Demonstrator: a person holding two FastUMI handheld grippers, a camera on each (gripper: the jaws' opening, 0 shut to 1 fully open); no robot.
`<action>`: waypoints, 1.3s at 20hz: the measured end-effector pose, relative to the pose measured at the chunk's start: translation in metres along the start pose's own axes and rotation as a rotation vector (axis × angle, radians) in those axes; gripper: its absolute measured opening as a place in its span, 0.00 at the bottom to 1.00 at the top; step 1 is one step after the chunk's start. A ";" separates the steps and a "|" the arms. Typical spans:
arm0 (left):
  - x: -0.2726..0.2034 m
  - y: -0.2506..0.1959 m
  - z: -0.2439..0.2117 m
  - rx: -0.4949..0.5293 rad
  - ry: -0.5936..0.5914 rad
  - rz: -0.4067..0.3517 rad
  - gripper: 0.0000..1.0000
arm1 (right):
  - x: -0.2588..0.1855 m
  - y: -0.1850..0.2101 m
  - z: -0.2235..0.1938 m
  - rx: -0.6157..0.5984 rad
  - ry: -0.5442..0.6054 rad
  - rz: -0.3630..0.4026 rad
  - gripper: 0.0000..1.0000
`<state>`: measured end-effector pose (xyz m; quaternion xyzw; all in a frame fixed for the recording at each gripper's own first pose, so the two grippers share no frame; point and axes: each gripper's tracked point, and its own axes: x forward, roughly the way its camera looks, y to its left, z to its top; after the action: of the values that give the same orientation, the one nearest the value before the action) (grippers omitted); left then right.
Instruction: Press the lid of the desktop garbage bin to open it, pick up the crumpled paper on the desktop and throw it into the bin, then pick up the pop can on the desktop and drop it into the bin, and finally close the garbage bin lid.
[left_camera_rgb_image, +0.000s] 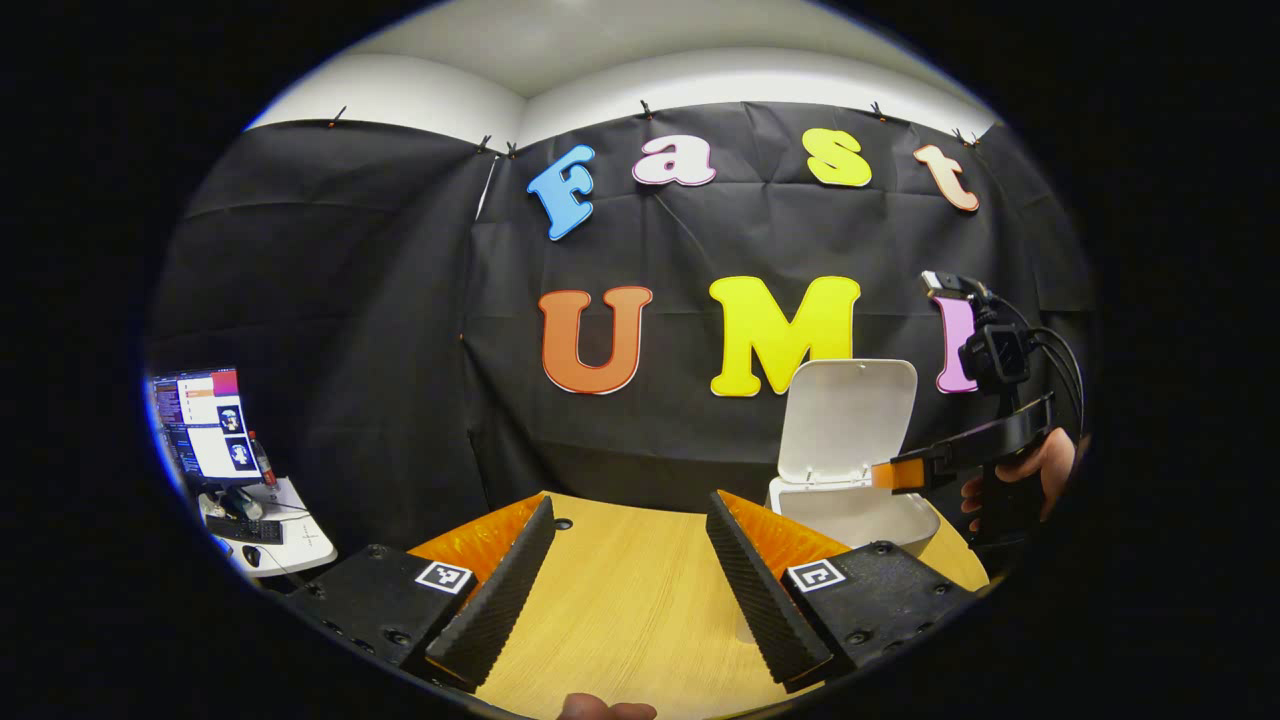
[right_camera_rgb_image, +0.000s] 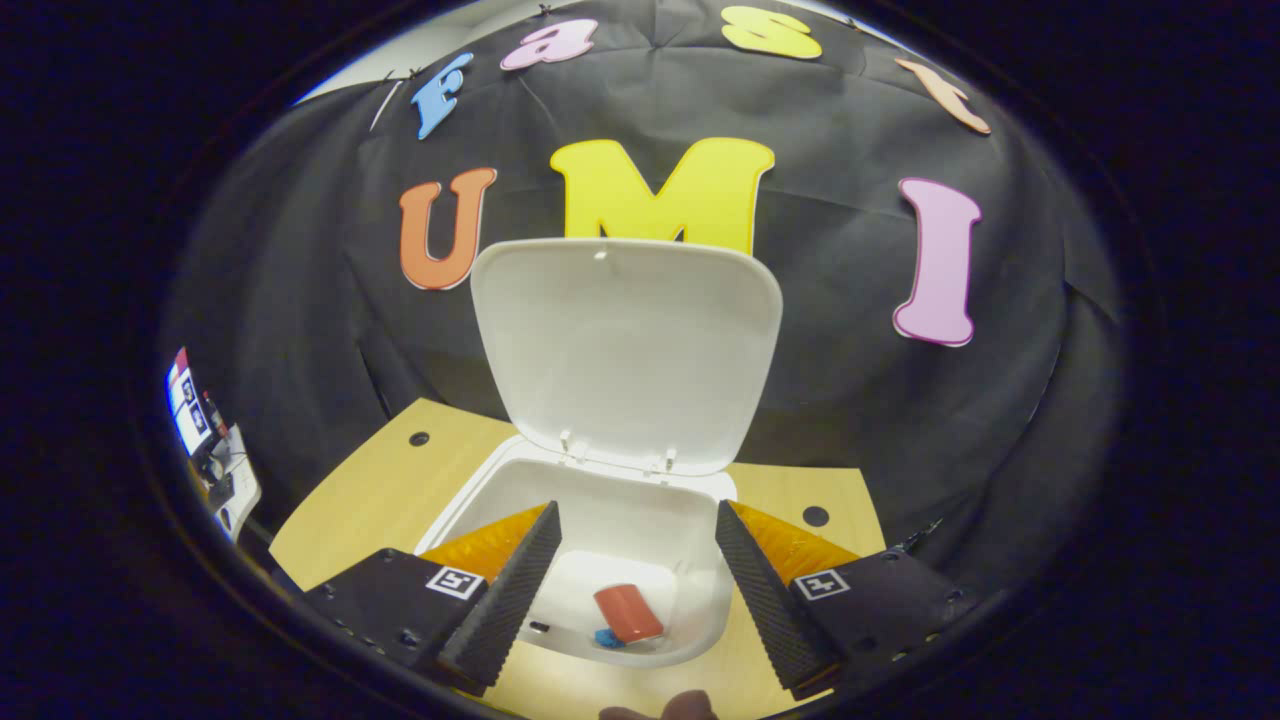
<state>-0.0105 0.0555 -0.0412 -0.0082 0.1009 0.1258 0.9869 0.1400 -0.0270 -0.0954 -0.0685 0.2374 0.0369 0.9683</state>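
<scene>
Bin (right_camera_rgb_image: 690, 600) sits on the wooden table (right_camera_rgb_image: 380, 490) against the black wall cloth, its white lid (right_camera_rgb_image: 625, 350) swung up and standing nearly upright behind the mouth. In the right gripper view the right gripper (right_camera_rgb_image: 635, 590) hangs just above the mouth with its fingers spread apart and nothing between them. At the bottom of the bin lies the pop can (right_camera_rgb_image: 628, 612) on its side, a small blue scrap at its 7 o'clock. In the left gripper view the left gripper (left_camera_rgb_image: 630, 590) hovers over bare table, fingers likewise apart and empty. From there the bin is at 2 o'clock, with the right gripper reaching in above it at 3 o'clock, held by a hand (left_camera_rgb_image: 1040, 470). A monitor (left_camera_rgb_image: 205, 425) glows at 9 o'clock.
</scene>
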 end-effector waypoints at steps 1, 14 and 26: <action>0.002 -0.004 -0.001 -0.001 0.002 -0.009 0.98 | -0.007 -0.001 0.011 0.006 -0.034 -0.007 0.96; 0.005 0.008 0.008 -0.011 -0.036 0.008 0.98 | -0.010 0.026 0.141 0.092 -0.271 -0.019 0.94; -0.005 0.042 0.012 0.000 -0.037 0.128 0.98 | 0.046 0.030 0.158 0.108 -0.240 -0.092 0.96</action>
<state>-0.0233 0.0955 -0.0276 0.0006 0.0832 0.1886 0.9785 0.2498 0.0286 0.0184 -0.0223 0.1182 -0.0122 0.9927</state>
